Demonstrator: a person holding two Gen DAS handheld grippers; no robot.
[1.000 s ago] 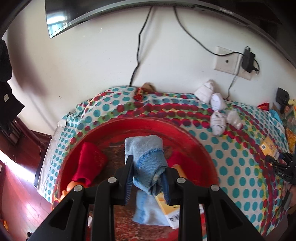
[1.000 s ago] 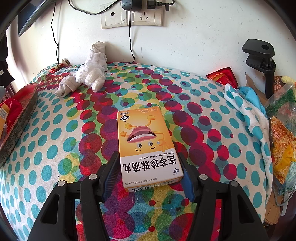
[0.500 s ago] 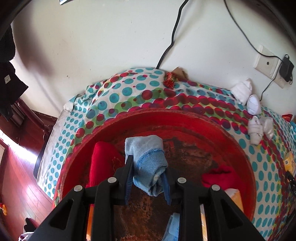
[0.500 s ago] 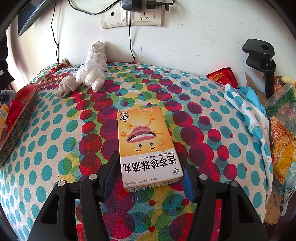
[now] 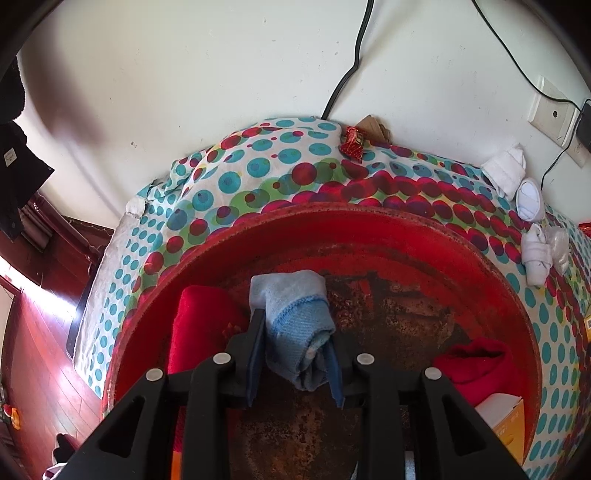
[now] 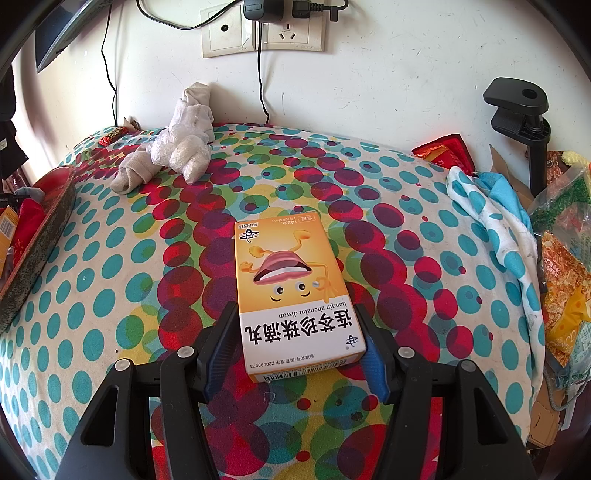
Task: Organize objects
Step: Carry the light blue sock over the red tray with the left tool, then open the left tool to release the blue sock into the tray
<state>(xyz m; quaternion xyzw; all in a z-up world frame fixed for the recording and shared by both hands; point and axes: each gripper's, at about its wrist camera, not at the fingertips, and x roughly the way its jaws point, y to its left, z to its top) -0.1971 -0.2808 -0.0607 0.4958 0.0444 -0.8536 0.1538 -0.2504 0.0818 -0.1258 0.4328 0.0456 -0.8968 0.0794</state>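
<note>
In the left wrist view, our left gripper [image 5: 295, 354], jaws just easing apart, pinches one rolled blue sock [image 5: 295, 325] over the red tray [image 5: 369, 229], which holds two red cloths [image 5: 203, 325].

In the right wrist view, our right gripper [image 6: 295, 350] clamps one orange medicine box [image 6: 291, 288] resting on the dotted cloth [image 6: 110, 266]; we cannot count the white socks [image 6: 181, 147] bundled by the wall.

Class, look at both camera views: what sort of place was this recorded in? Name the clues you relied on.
Probably a room in someone's home. A polka-dot cloth covers the surface against a white wall with wall sockets, rolled white socks lie near the wall, and a dark wooden floor shows below.
</note>
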